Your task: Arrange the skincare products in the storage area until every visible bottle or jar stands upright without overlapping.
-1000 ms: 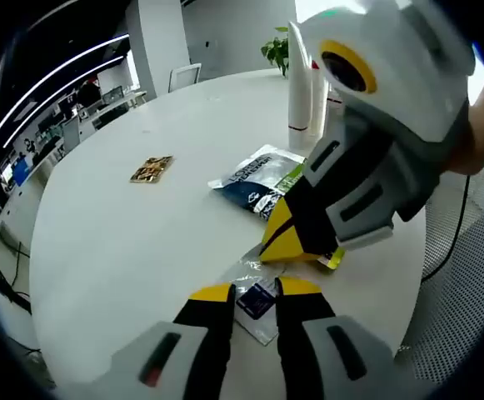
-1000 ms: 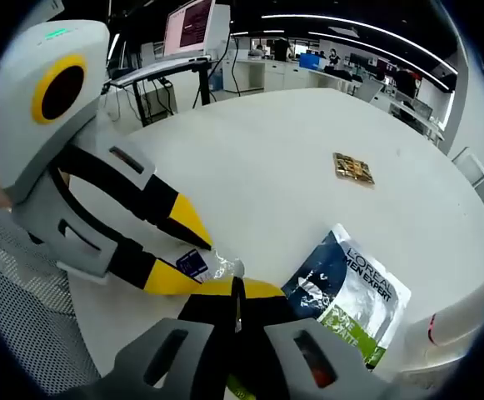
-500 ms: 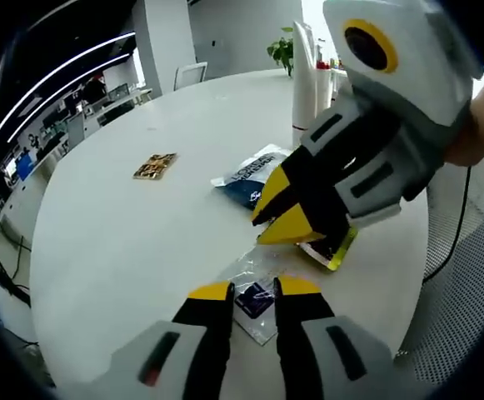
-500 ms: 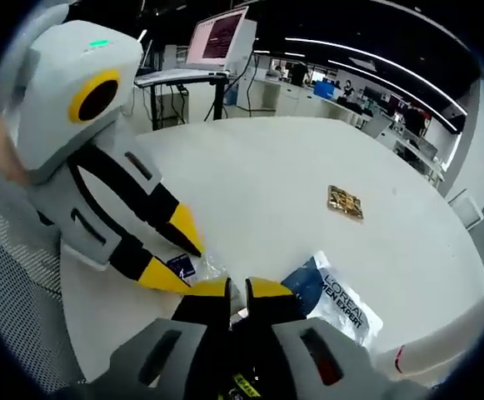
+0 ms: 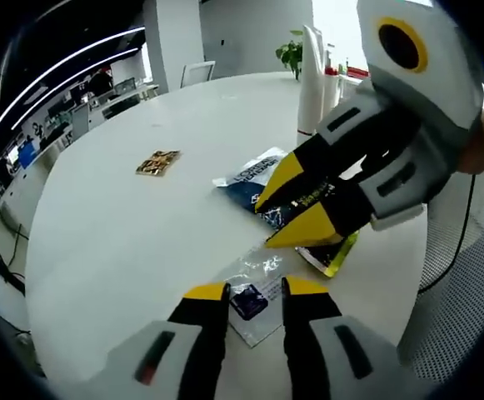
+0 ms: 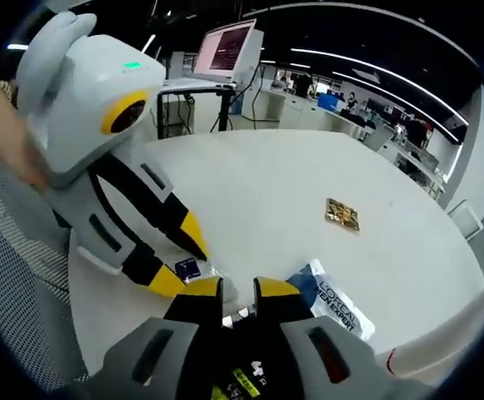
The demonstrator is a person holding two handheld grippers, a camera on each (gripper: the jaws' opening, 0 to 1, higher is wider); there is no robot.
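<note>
My right gripper [image 6: 238, 288] is shut on a dark sachet [image 5: 315, 200] with a yellow-green edge and holds it above the white round table [image 5: 125, 242]. In the left gripper view it reaches in from the right. My left gripper [image 5: 255, 290] is open and low over the table, its jaws on either side of a clear packet [image 5: 251, 300] with a dark blue label. In the right gripper view this packet [image 6: 188, 267] lies flat between the left gripper's yellow fingertips [image 6: 193, 234]. Tall white bottles [image 5: 312, 79] stand upright at the far edge.
A blue and white L'Oreal pouch [image 5: 246, 175] lies flat beyond the packet, also seen as the pouch [image 6: 335, 305] by my right jaws. A small gold-brown packet [image 5: 157, 161] lies further out. A potted plant [image 5: 290, 54] stands behind the bottles. A mesh chair [image 5: 466, 275] is beside the table.
My right gripper has lifted the dark sachet off the table and away from the clear packet. My left gripper has stayed over the packet.
</note>
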